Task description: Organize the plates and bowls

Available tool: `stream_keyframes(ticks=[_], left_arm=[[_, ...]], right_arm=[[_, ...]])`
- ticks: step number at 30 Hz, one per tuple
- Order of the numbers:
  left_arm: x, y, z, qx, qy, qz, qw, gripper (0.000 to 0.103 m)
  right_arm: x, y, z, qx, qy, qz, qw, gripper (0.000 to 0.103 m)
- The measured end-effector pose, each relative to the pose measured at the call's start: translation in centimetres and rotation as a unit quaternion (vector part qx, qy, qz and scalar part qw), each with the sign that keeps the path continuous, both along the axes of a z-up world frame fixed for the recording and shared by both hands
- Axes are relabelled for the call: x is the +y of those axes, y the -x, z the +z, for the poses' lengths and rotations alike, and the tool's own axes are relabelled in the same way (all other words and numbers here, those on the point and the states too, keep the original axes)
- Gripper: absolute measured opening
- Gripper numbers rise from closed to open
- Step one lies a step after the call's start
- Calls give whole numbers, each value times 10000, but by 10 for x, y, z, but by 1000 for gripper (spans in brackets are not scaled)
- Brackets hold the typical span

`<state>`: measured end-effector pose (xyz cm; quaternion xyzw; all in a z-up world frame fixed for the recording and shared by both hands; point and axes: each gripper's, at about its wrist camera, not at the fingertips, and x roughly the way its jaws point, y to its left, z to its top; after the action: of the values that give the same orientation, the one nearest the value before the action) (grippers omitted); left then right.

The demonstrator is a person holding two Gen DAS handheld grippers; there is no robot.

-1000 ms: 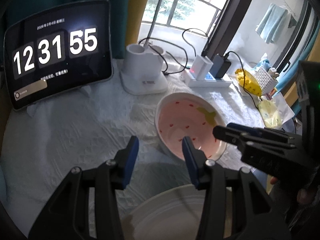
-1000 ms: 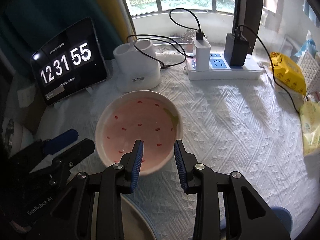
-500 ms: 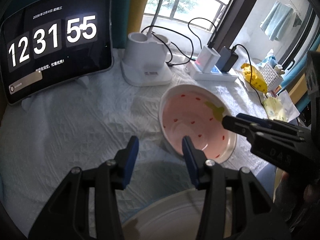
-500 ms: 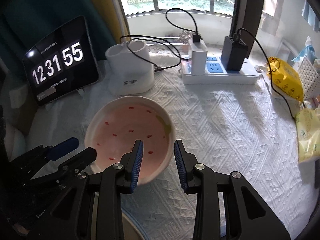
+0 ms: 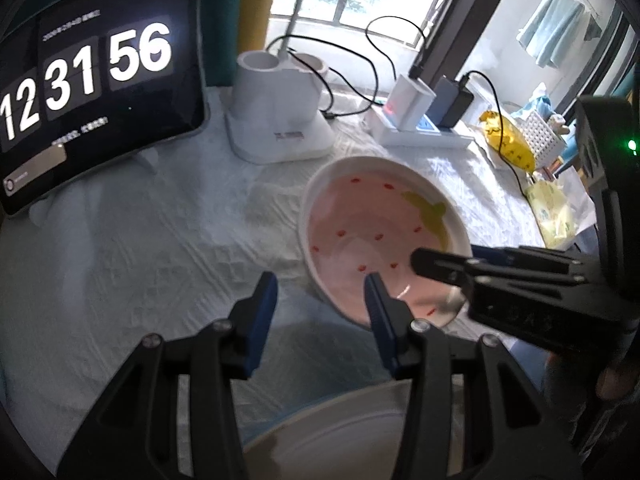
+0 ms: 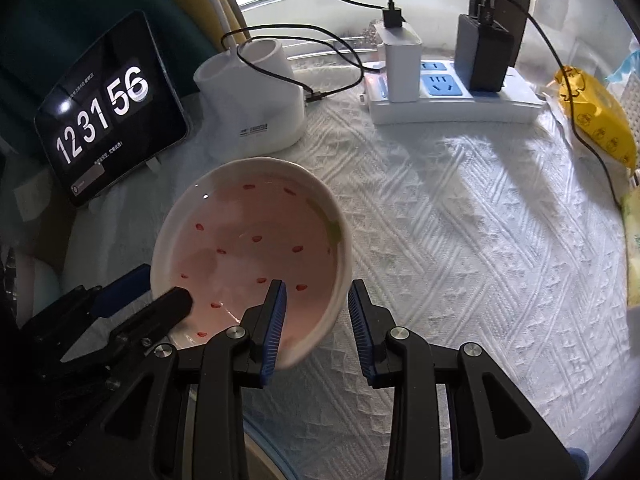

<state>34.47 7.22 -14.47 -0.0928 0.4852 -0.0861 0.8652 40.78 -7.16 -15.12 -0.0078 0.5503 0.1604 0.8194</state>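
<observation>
**Right gripper straddles the bowl's near rim**

Since a second ago the right gripper (image 6: 316, 312) has come down on the strawberry-patterned bowl (image 6: 248, 248), and its blue-padded jaws now sit one on each side of the bowl's near rim: one pad inside over the pink glaze, the other outside over the white tablecloth (image 6: 460, 248). A gap shows between each pad and the rim wall, so the jaws are partly spread and not pressing on anything. The clock tablet (image 6: 108, 120) has ticked from 55 to 56.

Seen from the left wrist, the left gripper (image 5: 320, 300) hovers over the cloth just beside the bowl (image 5: 380, 236), its jaws moderately apart with nothing between them; its right-hand pad overlaps the bowl's near edge in the picture, though whether it touches cannot be told. A white plate (image 5: 340, 436) lies at the bottom of that view, below the fingers.

The bowl rests on the tablecloth in front of a white two-cup holder (image 6: 256, 100). A power strip (image 6: 452, 100) with two chargers plugged in lies at the back by the window, and a yellow packet (image 6: 596, 120) sits near the right edge.
</observation>
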Motion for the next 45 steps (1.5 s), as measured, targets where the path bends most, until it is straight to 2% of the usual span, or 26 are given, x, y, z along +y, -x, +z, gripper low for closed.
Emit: stream_keyframes(ticks=[3,6,8,19,45], left_arm=[[-6,1,-3,-27,14,-108,9999,46],[-10,3,-6,-79,14,-143,9999,45],[-12,4,-6,-146,-35,-112,9998,44],[-13,14,10,-526,-153,-98,9984,42],[-27,61,72,-1117,-192,-108,9935,42]], right_arm=[[3,0,-1,-21,35,64,10000,34],[3,2,0,-114,58,80,9999,24],[2,3,0,-157,82,106,9998,21],[0,10,11,-470,35,188,9987,21],[-16,58,75,-1164,-266,178,9927,21]])
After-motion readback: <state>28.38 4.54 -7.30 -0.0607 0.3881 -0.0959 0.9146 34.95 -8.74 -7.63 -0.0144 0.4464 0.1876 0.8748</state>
